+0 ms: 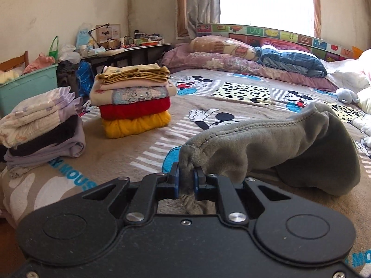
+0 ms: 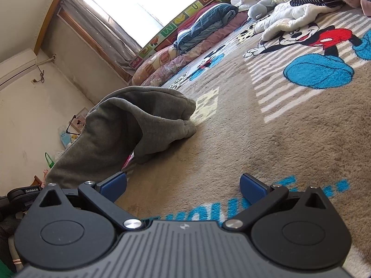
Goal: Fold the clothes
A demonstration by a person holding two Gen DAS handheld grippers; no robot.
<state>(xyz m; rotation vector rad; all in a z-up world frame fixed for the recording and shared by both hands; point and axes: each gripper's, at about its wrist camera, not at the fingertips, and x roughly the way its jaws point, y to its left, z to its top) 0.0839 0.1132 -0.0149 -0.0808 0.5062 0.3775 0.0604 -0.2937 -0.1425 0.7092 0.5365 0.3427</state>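
Note:
A grey fleece garment (image 1: 273, 143) lies on the Mickey Mouse bedspread (image 1: 139, 148), one end lifted. My left gripper (image 1: 186, 179) is shut on its hemmed corner and holds it above the bed. The garment also shows in the right wrist view (image 2: 129, 125), draped from upper left down to the bed. My right gripper (image 2: 183, 188) is open and empty, low over the bedspread (image 2: 266, 125), just right of the hanging cloth.
Two stacks of folded clothes stand on the bed at left, a tall one (image 1: 134, 102) and a nearer one (image 1: 44, 125). Pillows and quilts (image 1: 250, 58) line the headboard. Unfolded clothes and a plush toy (image 2: 289, 11) lie at the right. A teal bin (image 1: 27, 85) stands beside the bed.

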